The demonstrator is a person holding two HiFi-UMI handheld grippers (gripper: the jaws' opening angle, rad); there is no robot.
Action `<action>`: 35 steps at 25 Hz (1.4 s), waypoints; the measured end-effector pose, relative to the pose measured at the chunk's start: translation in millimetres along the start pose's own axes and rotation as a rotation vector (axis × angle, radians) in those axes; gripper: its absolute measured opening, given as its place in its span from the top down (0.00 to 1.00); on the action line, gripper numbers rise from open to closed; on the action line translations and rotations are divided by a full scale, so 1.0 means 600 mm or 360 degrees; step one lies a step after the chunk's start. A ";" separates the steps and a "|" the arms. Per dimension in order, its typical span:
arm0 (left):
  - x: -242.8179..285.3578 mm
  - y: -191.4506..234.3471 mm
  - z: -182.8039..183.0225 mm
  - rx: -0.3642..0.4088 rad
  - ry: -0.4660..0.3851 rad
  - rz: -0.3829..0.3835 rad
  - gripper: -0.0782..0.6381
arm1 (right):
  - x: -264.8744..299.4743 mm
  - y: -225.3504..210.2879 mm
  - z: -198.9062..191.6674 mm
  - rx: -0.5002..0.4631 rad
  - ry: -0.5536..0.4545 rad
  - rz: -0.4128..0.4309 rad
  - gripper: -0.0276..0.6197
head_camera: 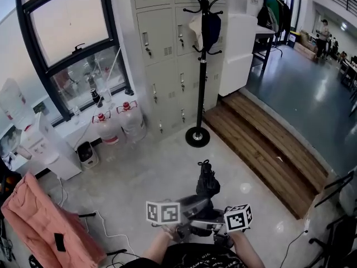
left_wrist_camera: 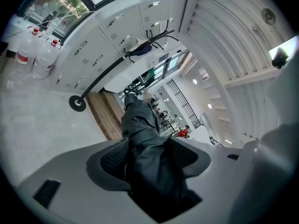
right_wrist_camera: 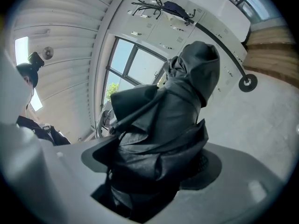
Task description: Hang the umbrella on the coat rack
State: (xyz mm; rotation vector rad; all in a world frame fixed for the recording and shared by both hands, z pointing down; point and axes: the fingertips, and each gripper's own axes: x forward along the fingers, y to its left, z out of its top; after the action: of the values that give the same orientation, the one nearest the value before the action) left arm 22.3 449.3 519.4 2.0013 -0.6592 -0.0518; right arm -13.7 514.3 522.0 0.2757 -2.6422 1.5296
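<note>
While the folded black umbrella (head_camera: 207, 184) is clamped from both sides, the left gripper (head_camera: 187, 206) and the right gripper (head_camera: 216, 212) each have their pads pressed against its bunched fabric, as both gripper views show. The coat rack (head_camera: 202, 77) stands straight ahead of the umbrella and well apart from it. The umbrella's long axis runs nearly level from the grippers toward the rack's round base (head_camera: 197, 137), so it lies across the upright pole instead of along it. Neither hand is clearly nearer the rack. The rack's upper hooks already carry a dark bag (head_camera: 211, 29) and a pale item beside it. The short hooks just below these appear free, though they are well above the umbrella's present level. Whether the far end carries a strap or loop cannot be told. The floor (head_camera: 139, 172) between the umbrella and the rack is pale, smooth and bare. Grey lockers (head_camera: 162, 49) stand behind the rack, a wooden step (head_camera: 262, 144) lies to its right, and water bottles (head_camera: 120, 124) stand to its left under the window.
</note>
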 end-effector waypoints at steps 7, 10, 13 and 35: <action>-0.006 0.058 0.140 0.0068 0.0069 -0.0041 0.50 | 0.089 -0.030 0.126 -0.0015 -0.0109 -0.0029 0.35; -0.011 0.084 0.178 0.0063 0.0097 -0.0052 0.50 | 0.122 -0.043 0.159 0.0001 -0.0129 -0.0046 0.35; -0.018 0.109 0.203 0.0056 0.0134 -0.0056 0.50 | 0.152 -0.056 0.181 0.0021 -0.0155 -0.0057 0.35; 0.010 0.183 0.257 -0.0039 0.0206 -0.0046 0.50 | 0.191 -0.120 0.238 0.0123 -0.0192 -0.0084 0.35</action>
State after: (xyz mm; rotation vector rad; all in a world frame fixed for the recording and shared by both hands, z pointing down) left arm -66.2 282.7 532.8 1.9726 -0.5444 0.0517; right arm -108.9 342.7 529.6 0.4528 -2.6447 1.6508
